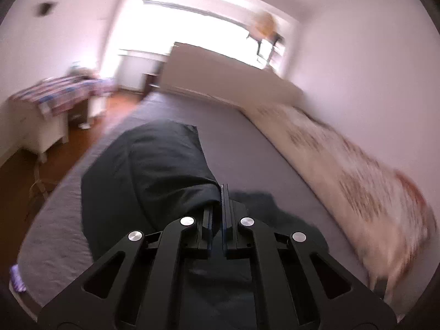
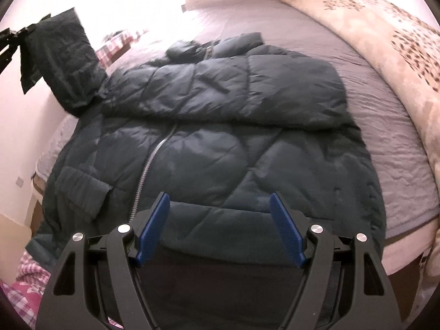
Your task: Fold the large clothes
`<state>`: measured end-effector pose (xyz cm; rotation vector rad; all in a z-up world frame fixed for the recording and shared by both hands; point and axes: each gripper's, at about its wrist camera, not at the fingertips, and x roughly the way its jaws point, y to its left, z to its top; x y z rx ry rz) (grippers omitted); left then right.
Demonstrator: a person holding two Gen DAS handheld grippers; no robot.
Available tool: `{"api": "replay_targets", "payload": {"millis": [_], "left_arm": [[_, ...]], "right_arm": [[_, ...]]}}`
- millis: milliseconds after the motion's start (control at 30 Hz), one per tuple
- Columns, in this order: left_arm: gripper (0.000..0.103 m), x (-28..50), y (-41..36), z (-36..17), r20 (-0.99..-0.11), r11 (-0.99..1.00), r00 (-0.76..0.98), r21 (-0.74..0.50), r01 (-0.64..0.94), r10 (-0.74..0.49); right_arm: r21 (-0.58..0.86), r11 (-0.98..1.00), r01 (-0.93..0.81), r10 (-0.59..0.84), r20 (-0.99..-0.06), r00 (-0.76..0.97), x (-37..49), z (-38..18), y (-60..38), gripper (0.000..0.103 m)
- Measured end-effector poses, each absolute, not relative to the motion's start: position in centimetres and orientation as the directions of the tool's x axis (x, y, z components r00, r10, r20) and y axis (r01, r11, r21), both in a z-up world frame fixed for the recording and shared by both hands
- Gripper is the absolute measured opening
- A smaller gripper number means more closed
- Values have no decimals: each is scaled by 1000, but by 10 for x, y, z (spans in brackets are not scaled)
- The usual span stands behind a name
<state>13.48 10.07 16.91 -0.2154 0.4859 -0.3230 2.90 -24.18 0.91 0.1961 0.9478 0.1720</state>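
A dark quilted jacket (image 2: 220, 137) lies zipper-up on the grey bed sheet (image 2: 385, 126), with one sleeve folded across its chest. The other sleeve (image 2: 66, 63) is lifted off the bed at the left, and my left gripper (image 2: 16, 37) holds it by the cuff. In the left wrist view that gripper (image 1: 222, 192) is shut, and the dark sleeve (image 1: 165, 170) drapes down and away from its pads. My right gripper (image 2: 220, 200) stands open just above the jacket's hem, with only the lying fabric below its blue pads (image 2: 154, 228).
A cream patterned blanket (image 2: 385, 27) is bunched along the bed's right side by the wall. A pale headboard (image 1: 220, 77) stands at the far end. A white cabinet with striped cloth (image 1: 55, 96) stands left on the wooden floor. Pink checked fabric (image 2: 24, 283) lies near the bed's corner.
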Motion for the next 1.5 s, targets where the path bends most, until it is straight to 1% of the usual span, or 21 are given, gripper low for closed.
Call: {"api": "replay_targets", "payload": {"millis": [67, 167, 267, 367, 433, 500, 567, 600, 667, 800, 900, 1000, 1067, 1167, 1267, 1333, 1367, 1433, 1467, 1500], "left_arm": [[4, 139, 57, 153, -475, 916, 783, -234, 327, -401], [4, 145, 3, 112, -580, 892, 681, -228, 391, -447], [4, 152, -30, 59, -687, 892, 581, -246, 380, -437], [4, 154, -42, 19, -752, 903, 512, -273, 332, -415], [7, 151, -42, 2, -783, 911, 474, -296, 286, -403], [19, 148, -38, -9, -795, 910, 447, -333, 246, -411], [61, 139, -31, -7, -796, 909, 439, -357, 218, -417], [65, 131, -26, -4, -786, 906, 450, -365, 214, -423], [68, 116, -24, -8, -779, 898, 447, -375, 230, -440], [69, 95, -10, 4, -773, 880, 424, -380, 284, -471], [69, 81, 15, 18, -748, 885, 474, -373, 279, -465], [69, 91, 51, 33, -710, 913, 583, -373, 163, -394], [69, 107, 70, 37, -698, 916, 622, -392, 82, -355], [69, 133, 83, 29, -713, 906, 613, -424, 10, -340], [69, 155, 78, 16, -742, 908, 585, -418, -21, -328], [68, 164, 74, 10, -748, 905, 569, -424, -14, -342], [64, 168, 69, 7, -750, 904, 559, -427, -3, -353], [30, 173, 60, 4, -763, 906, 536, -424, 6, -361], [24, 174, 53, 5, -759, 900, 526, -436, 27, -384], [20, 173, 44, 10, -752, 897, 524, -438, 57, -400]], "right_arm": [[258, 966, -34, 229, -780, 582, 26, 8, -252, 73], [278, 961, -10, 230, -775, 589, 22, 7, -264, 74], [287, 958, -3, 232, -769, 595, 18, 7, -270, 74], [290, 957, 0, 232, -766, 599, 16, 6, -274, 74], [293, 956, 4, 233, -768, 596, 15, 4, -276, 74], [298, 954, 10, 235, -773, 589, 16, 2, -278, 74], [302, 953, 11, 238, -775, 586, 17, 1, -278, 74], [300, 954, 9, 238, -775, 585, 16, 1, -277, 74], [294, 956, 1, 238, -776, 584, 16, 1, -274, 74], [275, 961, -25, 239, -786, 570, 18, 1, -264, 74], [261, 965, -37, 236, -790, 566, 21, 1, -259, 74], [256, 966, -42, 235, -796, 558, 22, 0, -255, 74], [253, 966, -46, 236, -800, 551, 23, -1, -252, 74], [238, 969, -59, 230, -799, 555, 22, 2, -249, 74], [232, 971, -55, 223, -796, 564, 21, 3, -250, 74], [237, 970, -46, 221, -794, 566, 20, 4, -253, 74], [241, 970, -40, 221, -794, 566, 19, 3, -254, 74], [246, 969, -35, 221, -793, 567, 18, 3, -257, 74], [249, 968, -32, 222, -792, 569, 18, 3, -258, 74], [251, 968, -30, 223, -791, 570, 17, 3, -258, 74]]}}
